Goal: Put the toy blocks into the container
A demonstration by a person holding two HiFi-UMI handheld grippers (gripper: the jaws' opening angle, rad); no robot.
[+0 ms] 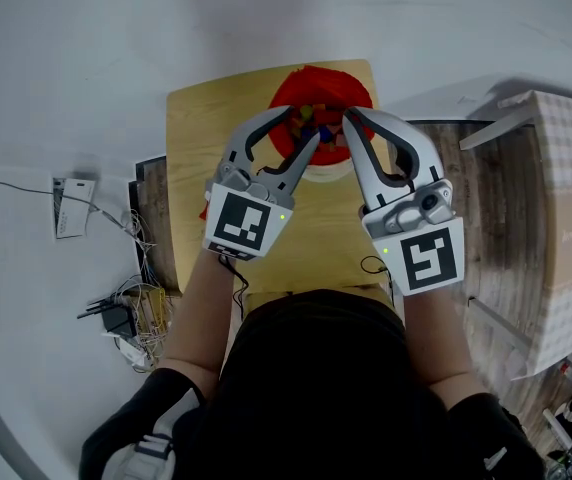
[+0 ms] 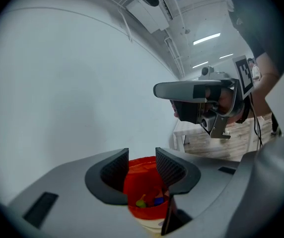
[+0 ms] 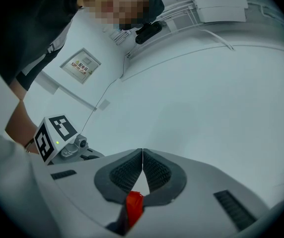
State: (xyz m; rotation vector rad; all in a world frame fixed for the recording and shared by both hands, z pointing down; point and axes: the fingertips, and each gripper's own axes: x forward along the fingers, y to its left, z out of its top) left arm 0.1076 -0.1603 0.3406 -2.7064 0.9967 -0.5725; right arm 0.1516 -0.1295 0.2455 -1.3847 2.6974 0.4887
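Head view: pale grey floor [image 1: 56, 68] is filling 9 to 12 o'clock. Light-wood table [image 1: 191, 138] is sitting at centre, w/ grey plank flooring [image 1: 486, 188] showing at 3 o'clock beside a checked-cloth table [image 1: 571, 208]. Cable tangle [image 1: 131, 303] is lying at 8 o'clock. Left gripper view: ceiling strip lights [image 2: 206, 37] are glowing at 1 o'clock, white wall [image 2: 57, 83] is spreading across 9 to 12.

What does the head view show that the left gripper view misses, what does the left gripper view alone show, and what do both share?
Head view only: the wooden table, floor cables and the person's forearms. Left gripper view only: ceiling lights and, on the left gripper, the ribbed faces of its fingers. Both: the red container with toy blocks inside, and the right gripper.
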